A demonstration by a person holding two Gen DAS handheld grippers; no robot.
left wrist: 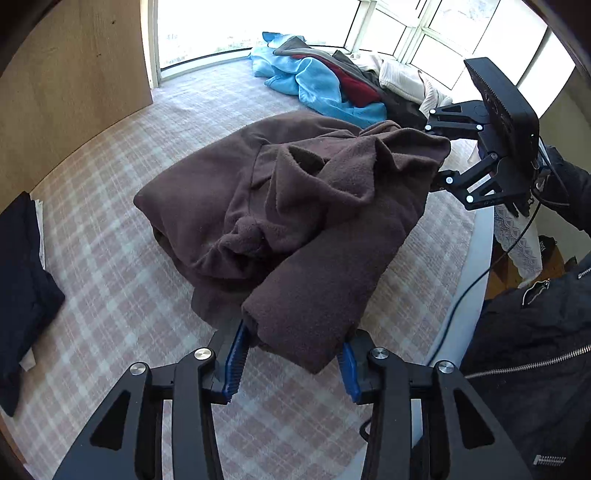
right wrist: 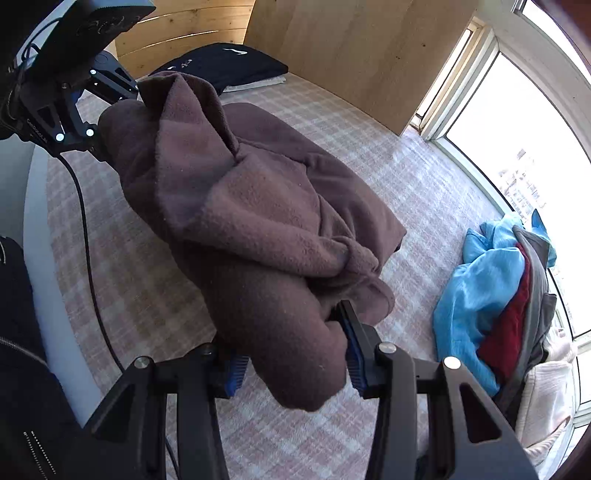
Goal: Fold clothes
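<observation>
Left wrist view looked down along the left gripper (left wrist: 291, 354), whose 2 blue-padded jaws stood partly apart with a thick fold of the brown fleece garment (left wrist: 280, 206) bunched between them; the fabric filled the gap and touched both pads, so the jaws held it. The garment lay in a rumpled, half-folded heap on the bed (left wrist: 122, 280), which was covered in a pale pink checked sheet. Across the heap, the right gripper (left wrist: 439, 158) reached in from the right edge of the bed, its fingertips buried in the far corner of the same fleece.

Right wrist view showed that gripper's own jaws (right wrist: 295, 354) likewise partly spread around a rolled edge of the brown fleece garment (right wrist: 251, 206), cloth pressed against both blue pads. The left gripper (right wrist: 107, 110) appeared at upper left, meeting the raised opposite corner.

A pile of unfolded clothes (left wrist: 332, 85), blue, red, grey and cream, sat near the window (left wrist: 436, 33), well apart from the fleece. A folded dark garment (right wrist: 229, 66) rested by the wooden panel (right wrist: 351, 55). A black cable (right wrist: 88, 236) trailed over the bed's edge beside a person's dark zipped jacket (left wrist: 535, 350).
</observation>
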